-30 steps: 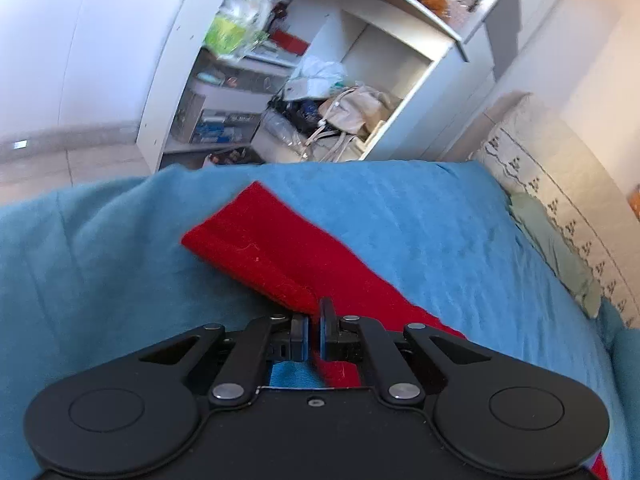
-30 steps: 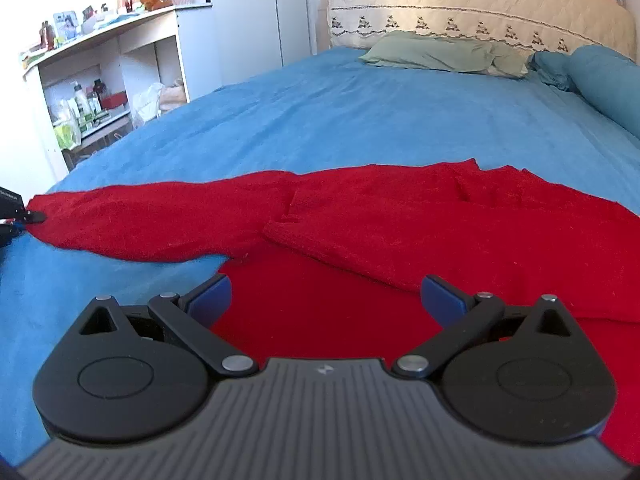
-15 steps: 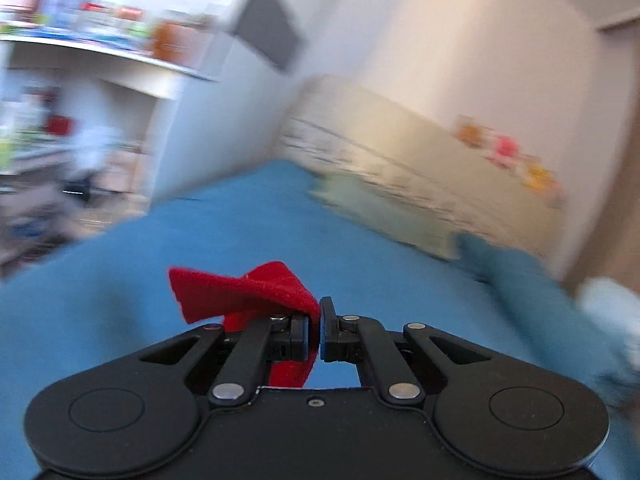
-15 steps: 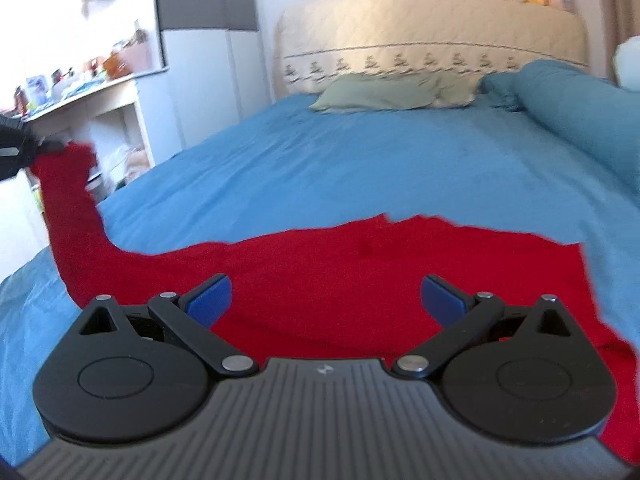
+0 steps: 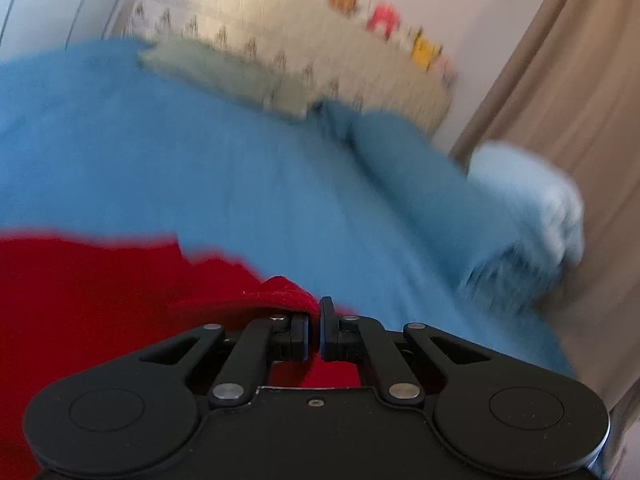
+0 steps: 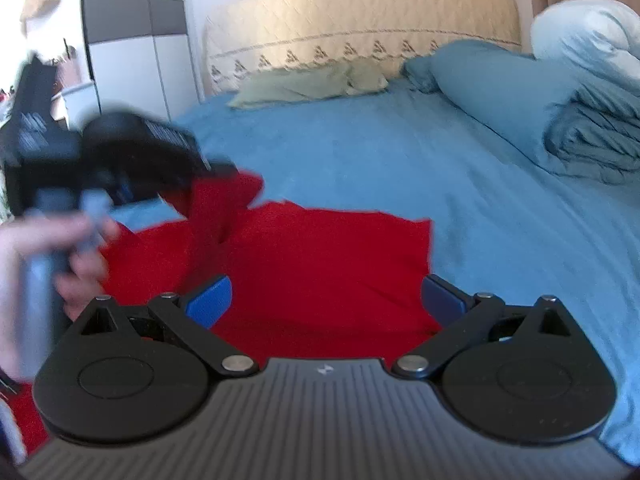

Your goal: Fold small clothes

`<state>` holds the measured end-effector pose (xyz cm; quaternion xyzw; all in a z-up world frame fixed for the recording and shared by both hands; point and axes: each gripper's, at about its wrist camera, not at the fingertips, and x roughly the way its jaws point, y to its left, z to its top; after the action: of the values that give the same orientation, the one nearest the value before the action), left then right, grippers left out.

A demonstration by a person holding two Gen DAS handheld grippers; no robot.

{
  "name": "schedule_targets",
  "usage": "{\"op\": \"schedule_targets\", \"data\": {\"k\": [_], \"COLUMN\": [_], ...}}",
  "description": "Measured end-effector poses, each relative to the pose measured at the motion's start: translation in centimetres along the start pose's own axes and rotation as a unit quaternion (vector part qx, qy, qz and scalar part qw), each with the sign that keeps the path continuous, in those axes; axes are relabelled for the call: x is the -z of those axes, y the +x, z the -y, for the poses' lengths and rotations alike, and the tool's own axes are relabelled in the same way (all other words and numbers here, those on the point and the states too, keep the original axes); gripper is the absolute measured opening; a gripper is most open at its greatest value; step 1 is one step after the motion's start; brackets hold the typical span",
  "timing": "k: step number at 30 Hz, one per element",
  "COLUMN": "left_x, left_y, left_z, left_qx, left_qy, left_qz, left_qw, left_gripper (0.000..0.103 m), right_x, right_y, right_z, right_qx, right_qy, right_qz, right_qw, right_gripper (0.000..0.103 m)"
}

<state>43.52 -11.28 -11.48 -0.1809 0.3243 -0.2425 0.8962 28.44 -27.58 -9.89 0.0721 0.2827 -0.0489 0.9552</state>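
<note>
A red garment (image 6: 320, 264) lies spread on the blue bedspread (image 6: 400, 152). In the left wrist view my left gripper (image 5: 314, 320) is shut on a raised end of the red garment (image 5: 280, 294), which drapes back to the lower left. From the right wrist view the left gripper (image 6: 224, 168) is blurred at the left, held in a hand (image 6: 48, 248), and carries that red end above the body of the garment. My right gripper (image 6: 326, 296) stands open over the near part of the red cloth, with nothing pinched between its blue pads (image 6: 210, 298).
A green pillow (image 6: 308, 84) and a beige headboard (image 6: 360, 28) with plush toys on top close the far end of the bed. Folded blue and white bedding (image 6: 592, 112) is piled at the right. A wardrobe (image 6: 132, 32) stands at the left, a curtain (image 5: 560, 92) beyond the bed.
The left gripper swung the red sleeve end up off the bed and across to the right, over the garment's body. The right gripper stayed open while its view shifted to the right.
</note>
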Motion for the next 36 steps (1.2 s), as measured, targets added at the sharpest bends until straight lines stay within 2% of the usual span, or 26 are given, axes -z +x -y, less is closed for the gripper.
{"op": "schedule_targets", "data": {"k": [2, 4, 9, 10, 11, 12, 13, 14, 17, 22, 25, 27, 29, 31, 34, 36], "left_x": [2.1, 2.9, 3.7, 3.5, 3.6, 3.4, 3.5, 3.4, 2.4, 0.7, 0.5, 0.7, 1.4, 2.0, 3.0, 3.5], "left_y": [2.1, 3.4, 4.0, 3.7, 3.1, 2.4, 1.3, 0.2, -3.5, -8.6, -10.4, -11.1, -11.5, -12.0, -12.2, -12.7], "left_z": [-0.1, -0.3, 0.0, 0.1, 0.0, 0.2, 0.2, 0.3, -0.6, -4.9, -8.0, -9.8, -11.3, -12.6, -13.6, -14.5], "left_qx": [-0.016, -0.025, -0.034, -0.034, -0.034, -0.038, -0.044, -0.048, -0.057, -0.132, -0.167, -0.176, -0.181, -0.188, -0.189, -0.188], "left_qy": [0.008, 0.013, 0.039, 0.042, 0.047, 0.054, 0.061, 0.072, 0.095, 0.104, 0.088, 0.071, 0.061, 0.056, 0.053, 0.051], "left_qz": [-0.025, -0.036, -0.039, -0.037, -0.034, -0.027, -0.017, -0.001, 0.027, 0.052, 0.051, 0.046, 0.043, 0.036, 0.028, 0.026], "left_qw": [0.9995, 0.9989, 0.9979, 0.9979, 0.9978, 0.9975, 0.9970, 0.9963, 0.9934, 0.9844, 0.9807, 0.9807, 0.9806, 0.9800, 0.9801, 0.9805], "left_gripper": [0.004, 0.004, 0.006, 0.014, 0.044, 0.064, 0.093, 0.103, 0.103, 0.103, 0.103, 0.103, 0.103, 0.103, 0.103, 0.103], "right_x": [0.7, 1.3, 2.1, 2.1, 2.1, 1.8, 1.7, 1.4, 0.5, -1.0, -1.5, -1.7, -1.7, -1.5, -0.8, -0.4], "right_y": [0.3, 0.6, 1.2, 1.2, 1.0, 1.1, 0.9, 0.7, 0.4, 1.0, 2.7, 4.7, 6.9, 9.0, 12.1, 13.5], "right_z": [1.4, 2.4, 3.2, 3.1, 3.0, 2.8, 2.7, 2.5, 1.8, -1.5, -4.2, -6.1, -7.9, -9.4, -11.1, -12.2], "right_qx": [0.003, 0.004, 0.002, 0.002, 0.002, 0.003, 0.003, 0.001, -0.004, -0.021, -0.032, -0.028, -0.015, -0.003, 0.024, 0.041], "right_qy": [0.000, 0.005, 0.021, 0.021, 0.021, 0.019, 0.017, 0.014, 0.000, -0.056, -0.110, -0.155, -0.208, -0.256, -0.334, -0.383], "right_qz": [-0.007, -0.014, -0.021, -0.020, -0.018, -0.016, -0.013, -0.009, 0.001, 0.004, -0.005, -0.018, -0.030, -0.043, -0.056, -0.053], "right_qw": [1.000, 1.000, 1.000, 1.000, 1.000, 1.000, 1.000, 1.000, 1.000, 0.998, 0.993, 0.987, 0.978, 0.966, 0.941, 0.921], "right_gripper": [0.103, 0.103, 0.103, 0.103, 0.103, 0.103, 0.103, 0.103, 0.103, 0.103, 0.103, 0.103, 0.103, 0.095, 0.085, 0.082]}}
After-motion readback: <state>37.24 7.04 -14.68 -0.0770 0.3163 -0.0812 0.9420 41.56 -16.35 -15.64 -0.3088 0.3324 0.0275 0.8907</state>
